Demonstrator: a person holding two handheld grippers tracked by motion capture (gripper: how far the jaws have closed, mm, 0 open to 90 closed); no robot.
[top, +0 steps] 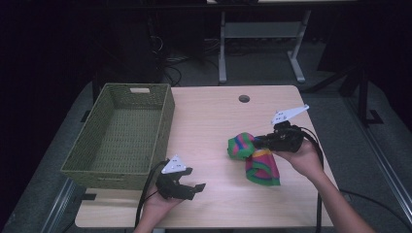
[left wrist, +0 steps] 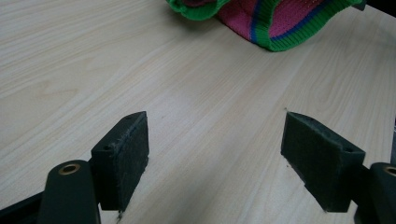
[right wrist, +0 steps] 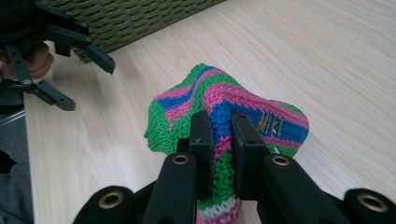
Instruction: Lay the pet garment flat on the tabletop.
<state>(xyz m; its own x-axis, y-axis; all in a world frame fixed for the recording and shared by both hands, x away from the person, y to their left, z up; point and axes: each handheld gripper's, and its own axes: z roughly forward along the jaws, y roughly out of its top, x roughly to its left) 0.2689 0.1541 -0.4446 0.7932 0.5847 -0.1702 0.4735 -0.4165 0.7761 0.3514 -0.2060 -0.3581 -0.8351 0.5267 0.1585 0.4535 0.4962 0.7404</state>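
The right gripper (top: 258, 141) is clamped on a striped knitted cloth of green, pink and blue yarn (top: 257, 158), its two black jaws pinching a raised fold of the knit between them, as the right gripper view shows (right wrist: 219, 140). The person's right hand (top: 303, 154) holds this gripper from below and behind, forearm coming in from the lower right, jaws pointing leftward across the pale wooden table (top: 214, 121). One bunched end of the cloth sits lifted at the jaw tips, while the rest hangs down and lies on the table just below the gripper. The left gripper (top: 192, 187) rests low over the table near its front edge, cradled in the upturned left hand (top: 158, 201), its jaws spread wide with nothing between them (left wrist: 215, 158). The cloth lies ahead of those jaws, well apart. Just beside and behind the left gripper stands a rectangular olive-green woven basket (top: 165, 124).
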